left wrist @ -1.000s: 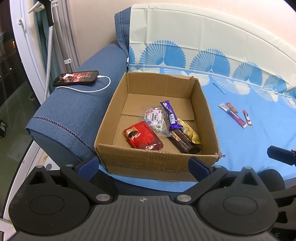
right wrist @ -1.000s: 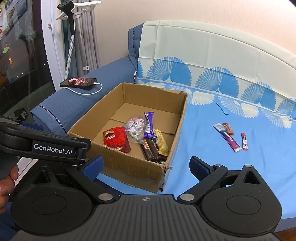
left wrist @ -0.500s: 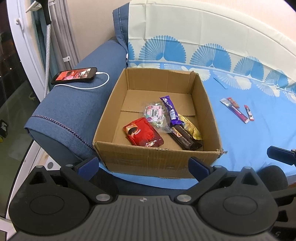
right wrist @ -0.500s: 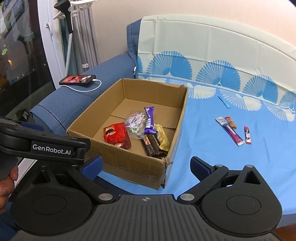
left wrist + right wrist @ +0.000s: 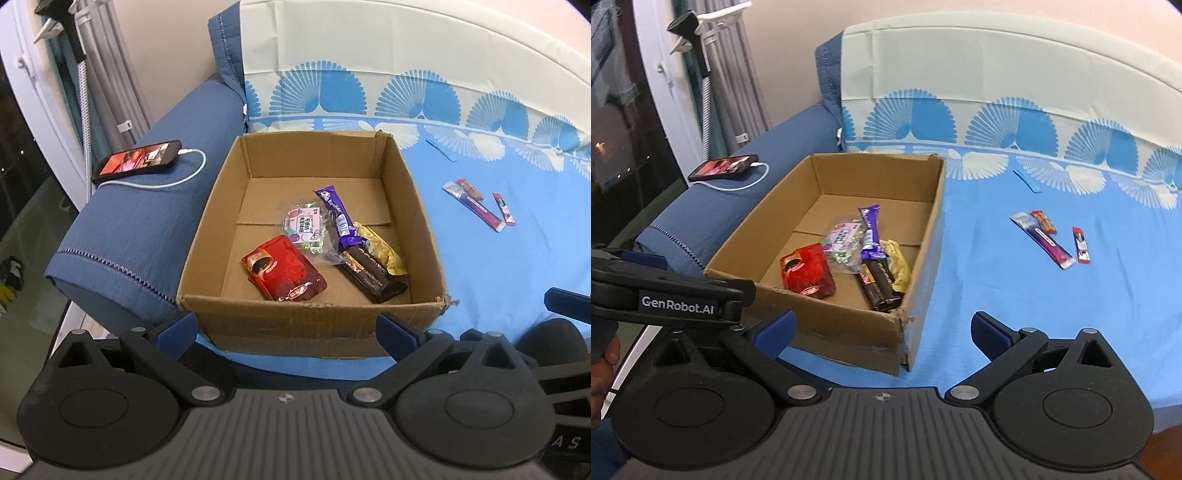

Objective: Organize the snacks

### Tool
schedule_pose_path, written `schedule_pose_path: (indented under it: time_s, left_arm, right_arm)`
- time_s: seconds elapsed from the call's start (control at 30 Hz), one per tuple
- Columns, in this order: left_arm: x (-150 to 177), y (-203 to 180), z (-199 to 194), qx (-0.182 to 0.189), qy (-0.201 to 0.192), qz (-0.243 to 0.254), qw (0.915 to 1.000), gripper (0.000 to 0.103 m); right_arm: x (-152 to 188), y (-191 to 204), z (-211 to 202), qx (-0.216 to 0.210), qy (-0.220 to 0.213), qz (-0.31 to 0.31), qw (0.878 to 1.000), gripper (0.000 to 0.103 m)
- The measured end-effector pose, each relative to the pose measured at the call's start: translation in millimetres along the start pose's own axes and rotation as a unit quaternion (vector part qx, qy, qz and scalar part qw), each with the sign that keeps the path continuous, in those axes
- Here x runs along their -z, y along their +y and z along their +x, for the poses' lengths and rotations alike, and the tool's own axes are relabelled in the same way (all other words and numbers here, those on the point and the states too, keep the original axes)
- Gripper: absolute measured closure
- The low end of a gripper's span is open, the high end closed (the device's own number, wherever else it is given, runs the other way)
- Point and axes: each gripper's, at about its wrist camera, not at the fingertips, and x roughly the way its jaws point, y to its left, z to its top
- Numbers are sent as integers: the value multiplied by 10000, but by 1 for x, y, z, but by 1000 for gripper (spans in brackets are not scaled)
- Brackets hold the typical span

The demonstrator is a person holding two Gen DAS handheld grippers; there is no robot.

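Left hand-held gripper [image 5: 286, 326] released, fingers wide apart, nothing between them, hanging just before the near wall of the cardboard box [image 5: 314, 321]. Right hand-held gripper [image 5: 882, 330] also released and empty, near the box's front right corner.

Largest first: cardboard box, open on top, resting on the blue bed sheet [image 5: 1015, 295] beside the sofa arm. Light and rather stiff, but torn at the near right corner, so likely better not pulled there.

Inside the box, toward its near side: red pouch [image 5: 284, 267], soft and crinkly, probably best pinched at a flat sealed edge. Dark chocolate bar [image 5: 373, 275], stiff, breakable if squeezed hard; grip across the narrow width. Purple bar [image 5: 338, 216] lying partly over it, smooth wrapper, maybe slippery. Yellow wrapper [image 5: 380, 247] and clear candy bag [image 5: 306, 227], both thin and light.

Right of the box, well apart, on the sheet: long purple sachet [image 5: 1043, 238], small orange-red stick [image 5: 1043, 221] touching its far end, small red stick [image 5: 1080, 245] just beside. Very light, flat, lying close to soft cloth; likely hard to get fingers under. Probably best taken across the middle, pressing a little into the sheet.

Smallest: blue strip [image 5: 1027, 181], farther from the box.
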Motion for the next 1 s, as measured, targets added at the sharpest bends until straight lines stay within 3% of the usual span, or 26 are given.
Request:
schedule_pose_path:
  time_s: [0.33,0.6,0.7,0.8,1.0]
  left_arm:
    - [-36,-42,18,168,112,252,9995,0]
    - [-102,-126,53,974,352,274,9942,0]
    - [-133,-174,80,1256,339,335,9909,0]
    - [-166,-227,122,1233,341,431,9909,0]
    - [-205,-320,229,1304,843,470,9868,0]
  right_arm:
    - [-6,-70,12,588,-72,611,9964,2]
    - [-12,-153,18,1296,-165,1135,9849,2]
    - [-16,-189,28,1566,-213,1317,9786,2]
    - [-20,-227,42,1837,-249,1475,9715,2]
    - [-27,-296,86,2142,-160,1767,9605,2]
